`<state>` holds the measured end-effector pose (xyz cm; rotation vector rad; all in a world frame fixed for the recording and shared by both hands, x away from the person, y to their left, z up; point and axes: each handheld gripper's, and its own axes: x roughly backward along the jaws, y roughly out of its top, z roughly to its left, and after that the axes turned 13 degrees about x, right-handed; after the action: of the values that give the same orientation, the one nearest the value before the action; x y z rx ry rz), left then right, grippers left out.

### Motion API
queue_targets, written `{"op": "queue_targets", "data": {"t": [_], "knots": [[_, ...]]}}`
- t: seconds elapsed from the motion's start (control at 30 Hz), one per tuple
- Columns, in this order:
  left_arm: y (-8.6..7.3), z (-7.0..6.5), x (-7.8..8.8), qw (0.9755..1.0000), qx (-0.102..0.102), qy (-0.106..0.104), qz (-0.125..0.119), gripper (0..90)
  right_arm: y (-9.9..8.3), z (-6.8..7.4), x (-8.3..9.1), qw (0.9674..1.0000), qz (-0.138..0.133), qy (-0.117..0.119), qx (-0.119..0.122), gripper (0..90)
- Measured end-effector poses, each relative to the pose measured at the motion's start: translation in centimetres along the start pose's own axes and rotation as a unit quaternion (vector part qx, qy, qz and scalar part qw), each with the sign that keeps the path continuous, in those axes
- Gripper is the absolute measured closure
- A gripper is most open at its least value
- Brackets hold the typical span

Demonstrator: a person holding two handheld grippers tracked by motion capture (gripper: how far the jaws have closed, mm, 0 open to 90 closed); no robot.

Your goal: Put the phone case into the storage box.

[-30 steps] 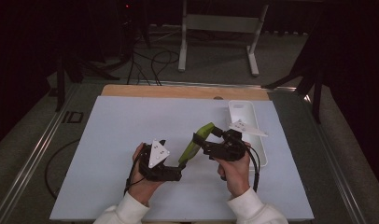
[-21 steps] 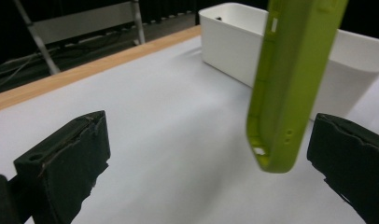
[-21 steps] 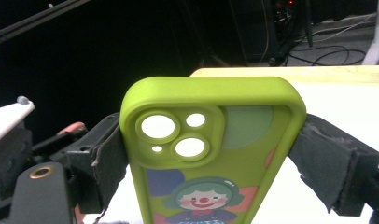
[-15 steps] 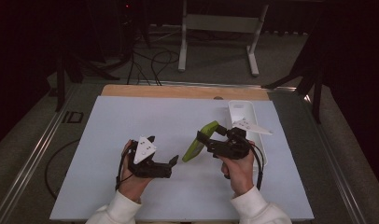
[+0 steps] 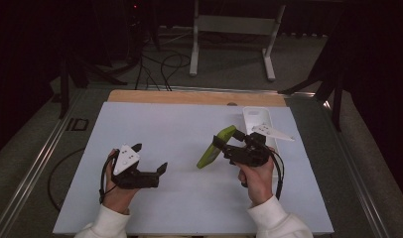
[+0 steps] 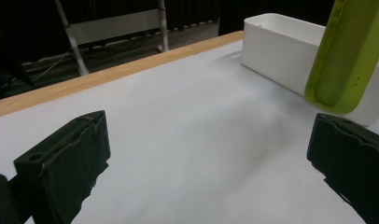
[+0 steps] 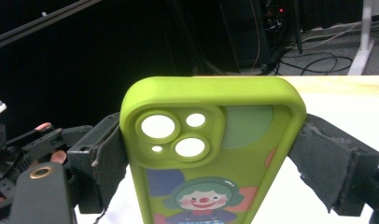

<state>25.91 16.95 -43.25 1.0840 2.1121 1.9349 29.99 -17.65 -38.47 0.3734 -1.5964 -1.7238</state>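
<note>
Lime-green silicone phone case (image 7: 211, 154), clamped by its edges between the right gripper (image 5: 224, 147) pads, lifted clear of the table; left gripper (image 5: 150, 158) jaws wide, empty. White rectangular tray (image 5: 256, 119) just beyond; placement apparently remains.

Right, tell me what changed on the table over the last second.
The left tool let go of the green phone case and drew back to the person's left, and now sits open and apart from it. The right tool keeps the case clamped and has lifted it slightly toward the white tray, which stayed put.
</note>
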Motion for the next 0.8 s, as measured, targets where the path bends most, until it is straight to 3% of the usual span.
{"op": "queue_targets", "data": {"t": [0.17,0.8], "knots": [[-0.8,1.1,0.9,0.9999,-0.005,0.008,-0.003,0.0,0.2,-0.1,0.1,1.0,-0.001,-0.003,0.0,16.0],[-4.5,4.1,2.8,0.9994,0.022,0.026,0.004,0.0,0.5,-0.5,0.3,1.0,0.001,-0.005,0.003,15.9]]}}
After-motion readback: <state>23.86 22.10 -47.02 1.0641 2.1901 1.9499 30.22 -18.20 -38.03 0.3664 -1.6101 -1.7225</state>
